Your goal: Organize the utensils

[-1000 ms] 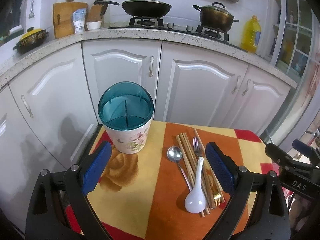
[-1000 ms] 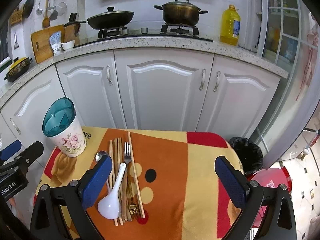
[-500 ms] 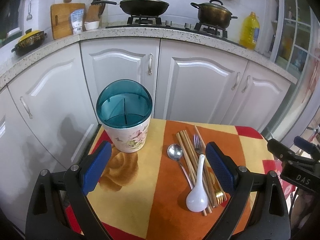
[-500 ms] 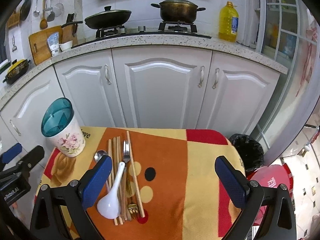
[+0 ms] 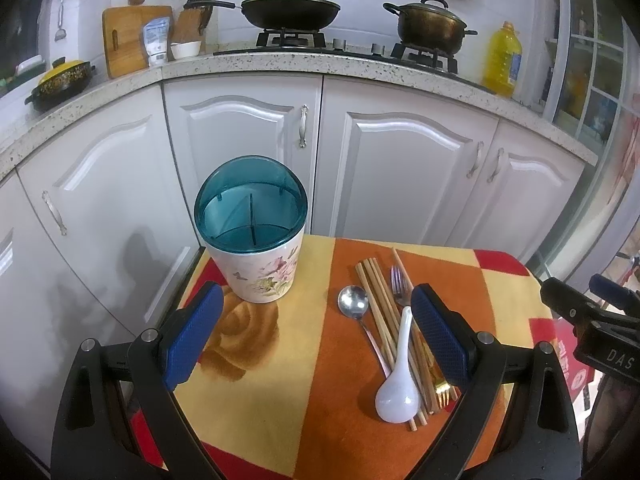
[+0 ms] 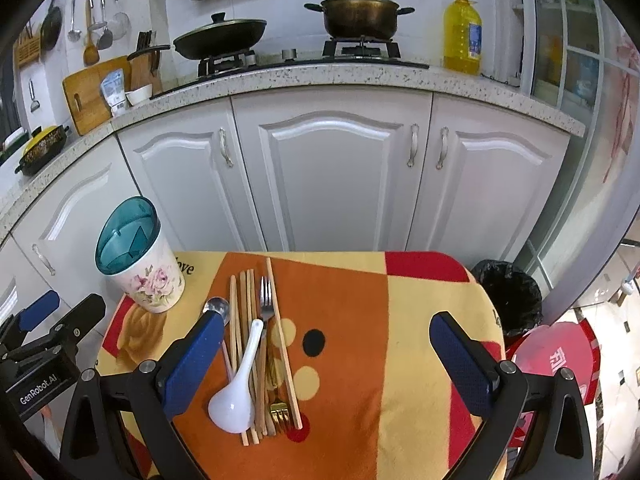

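Observation:
A floral white utensil holder (image 5: 260,272) (image 6: 148,284) with a teal divided insert stands at the far left of the cloth-covered table (image 5: 280,380) (image 6: 352,360). To its right lies a pile: a white ceramic spoon (image 5: 398,384) (image 6: 236,392), a metal spoon (image 5: 354,304) (image 6: 218,306), wooden chopsticks (image 5: 376,296) (image 6: 242,320), a silver fork (image 5: 398,284) (image 6: 265,300) and a gold fork (image 6: 278,412). My left gripper (image 5: 316,332) is open above the table's near left part. My right gripper (image 6: 328,360) is open over the middle, its left finger beside the pile.
White kitchen cabinets (image 6: 332,176) rise right behind the table. The counter holds a wok (image 5: 290,12), a pot (image 6: 360,16) and a yellow oil bottle (image 6: 462,36). A black-lined bin (image 6: 508,296) and a red stool (image 6: 556,360) stand to the table's right.
Both grippers have drifted only slightly; the views shift a little. Nothing on the table has moved and both grippers stay open.

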Demonstrator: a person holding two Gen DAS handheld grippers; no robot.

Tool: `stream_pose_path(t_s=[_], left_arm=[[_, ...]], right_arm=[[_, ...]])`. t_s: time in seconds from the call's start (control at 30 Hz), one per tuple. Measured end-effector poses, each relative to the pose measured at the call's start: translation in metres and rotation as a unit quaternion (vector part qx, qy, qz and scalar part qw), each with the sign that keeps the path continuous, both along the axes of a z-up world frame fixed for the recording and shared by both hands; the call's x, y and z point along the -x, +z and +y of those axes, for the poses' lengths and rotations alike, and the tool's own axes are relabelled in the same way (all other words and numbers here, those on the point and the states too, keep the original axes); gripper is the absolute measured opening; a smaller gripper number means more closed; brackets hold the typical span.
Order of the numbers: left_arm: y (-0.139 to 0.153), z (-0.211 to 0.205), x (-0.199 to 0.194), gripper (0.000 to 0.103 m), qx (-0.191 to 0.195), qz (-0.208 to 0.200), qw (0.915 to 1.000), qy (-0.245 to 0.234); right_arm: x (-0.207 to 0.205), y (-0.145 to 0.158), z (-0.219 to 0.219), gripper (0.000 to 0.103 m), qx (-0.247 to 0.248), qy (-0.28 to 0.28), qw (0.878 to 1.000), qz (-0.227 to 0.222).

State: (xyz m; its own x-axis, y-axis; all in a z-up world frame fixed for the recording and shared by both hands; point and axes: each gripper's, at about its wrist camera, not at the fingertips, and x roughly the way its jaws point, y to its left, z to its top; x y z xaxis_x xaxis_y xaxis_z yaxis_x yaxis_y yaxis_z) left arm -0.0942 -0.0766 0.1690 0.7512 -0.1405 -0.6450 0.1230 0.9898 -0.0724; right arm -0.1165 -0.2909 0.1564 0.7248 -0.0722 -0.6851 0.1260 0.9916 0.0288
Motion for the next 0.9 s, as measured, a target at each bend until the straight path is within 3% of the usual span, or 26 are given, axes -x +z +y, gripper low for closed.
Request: stream_pose_path(t_s=[0.33,0.9], left_arm=[[-0.0041,-0.0002,0.0008,0.095,-0.005,-0.001,1.0,0.001],[-0.0081,-0.0054,0.0001,0.095,-0.01,0.003,0.9999,0.0]], right_arm=[[0.0013,-0.0063,0.0027,0.103,-0.013,0.027,1.0,0.005],[-0.0019,-0.008,0.0022,0.103,-0.001,0.027,1.0,0.004]])
